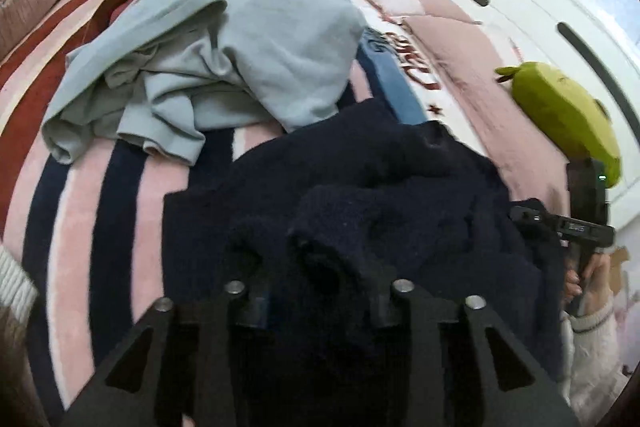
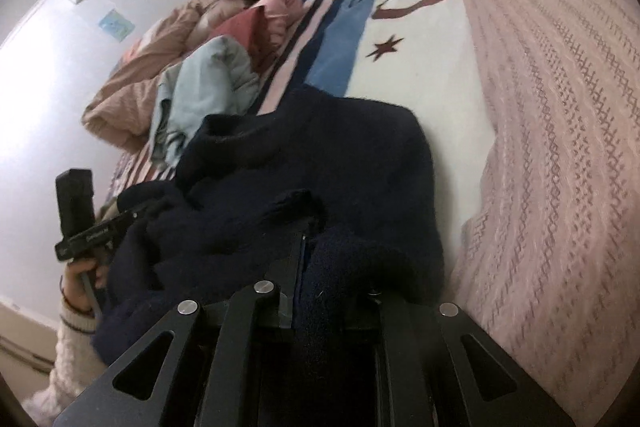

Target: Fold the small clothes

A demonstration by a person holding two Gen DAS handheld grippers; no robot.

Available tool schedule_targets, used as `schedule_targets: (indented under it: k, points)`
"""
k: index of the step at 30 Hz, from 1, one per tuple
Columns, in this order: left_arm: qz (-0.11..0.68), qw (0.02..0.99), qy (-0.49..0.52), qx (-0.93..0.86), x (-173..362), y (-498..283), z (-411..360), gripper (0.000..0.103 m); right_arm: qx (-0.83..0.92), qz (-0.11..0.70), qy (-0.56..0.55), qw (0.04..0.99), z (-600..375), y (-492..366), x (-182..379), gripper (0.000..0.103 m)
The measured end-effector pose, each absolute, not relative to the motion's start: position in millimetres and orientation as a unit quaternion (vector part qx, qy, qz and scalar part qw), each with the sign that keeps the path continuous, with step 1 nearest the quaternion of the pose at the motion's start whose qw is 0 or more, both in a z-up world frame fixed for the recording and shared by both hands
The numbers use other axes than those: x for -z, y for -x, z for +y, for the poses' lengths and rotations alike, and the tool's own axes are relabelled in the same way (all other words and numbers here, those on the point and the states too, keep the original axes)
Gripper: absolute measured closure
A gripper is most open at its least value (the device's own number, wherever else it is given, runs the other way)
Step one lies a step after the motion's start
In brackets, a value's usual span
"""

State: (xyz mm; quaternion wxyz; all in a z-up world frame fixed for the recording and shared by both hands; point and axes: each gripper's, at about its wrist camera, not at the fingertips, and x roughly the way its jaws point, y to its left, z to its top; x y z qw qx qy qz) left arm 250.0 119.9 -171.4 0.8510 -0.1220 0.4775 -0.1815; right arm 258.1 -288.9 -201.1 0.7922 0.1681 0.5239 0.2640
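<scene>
A dark navy knitted sweater (image 1: 360, 195) lies crumpled on the striped bed cover (image 1: 92, 195). It also shows in the right wrist view (image 2: 340, 155). My left gripper (image 1: 320, 275) is closed on a bunched fold of the sweater's near edge. My right gripper (image 2: 316, 251) is closed on another fold of the same sweater, with cloth draped over its fingers. The right gripper's body shows in the left wrist view (image 1: 576, 223) at the right edge, and the left gripper's body shows in the right wrist view (image 2: 80, 223) at the left.
A crumpled pale blue garment (image 1: 224, 67) lies just beyond the sweater, also in the right wrist view (image 2: 204, 87). A green plush toy (image 1: 560, 107) sits by the white headboard (image 1: 520, 7). A pink quilt (image 2: 560, 107) covers the bed's right side. Pink bedding (image 2: 160, 59) is piled far left.
</scene>
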Motion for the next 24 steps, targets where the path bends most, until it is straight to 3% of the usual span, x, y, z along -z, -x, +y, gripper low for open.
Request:
schedule_targets:
  k: [1,2,3,4,5,11,20,22,24]
  points:
    - [0.471,0.851,0.133,0.193,165,-242,124,0.053,-0.269,0.524,-0.167,0.79,-291,-255,198,0.086]
    - [0.462,0.851,0.144,0.206,156,-231,130,0.047,-0.277,0.521,-0.168,0.79,-294,-248,193,0.072]
    - [0.453,0.853,0.147,0.214,149,-220,134,0.031,-0.286,0.512,-0.168,0.792,-298,-238,183,0.054]
    - [0.443,0.86,0.141,0.211,143,-211,138,0.022,-0.29,0.507,-0.167,0.795,-299,-229,177,0.046]
    - [0.437,0.866,0.128,0.205,138,-199,140,0.022,-0.293,0.494,-0.164,0.802,-304,-215,167,0.038]
    - [0.454,0.853,0.138,0.218,151,-150,157,0.022,-0.308,0.48,-0.163,0.805,-314,-155,148,0.031]
    - [0.485,0.824,0.169,0.237,205,-142,138,0.023,-0.284,0.498,-0.216,0.79,-325,-110,190,0.031]
    - [0.478,0.827,0.17,0.243,201,-141,133,0.034,-0.28,0.501,-0.215,0.79,-323,-105,195,0.031]
    - [0.48,0.828,0.17,0.237,199,-142,131,0.035,-0.297,0.502,-0.229,0.779,-321,-97,201,0.031]
